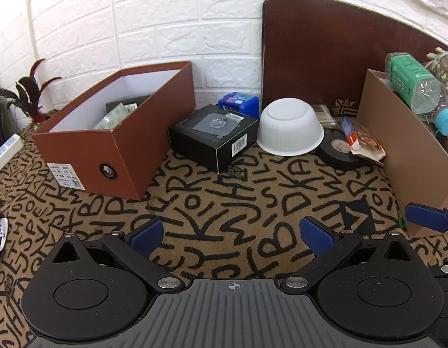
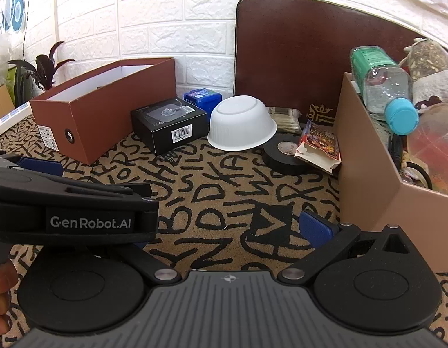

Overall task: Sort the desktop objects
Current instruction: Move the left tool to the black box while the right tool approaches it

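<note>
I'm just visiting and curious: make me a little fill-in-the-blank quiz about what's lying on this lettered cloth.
1. The white bowl sits ______ on the cloth, its base facing up.
2. The roll of tape beside the bowl is ______ in colour.
3. The clear bottle lying on the full cardboard box has a ______ cap.
4. Both sets of tongs, left and right, are ______, holding nothing.

Missing words: upside down; black; blue; open

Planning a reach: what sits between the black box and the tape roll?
The upturned white bowl sits between black box and tape roll; both wrist views show it.
</note>
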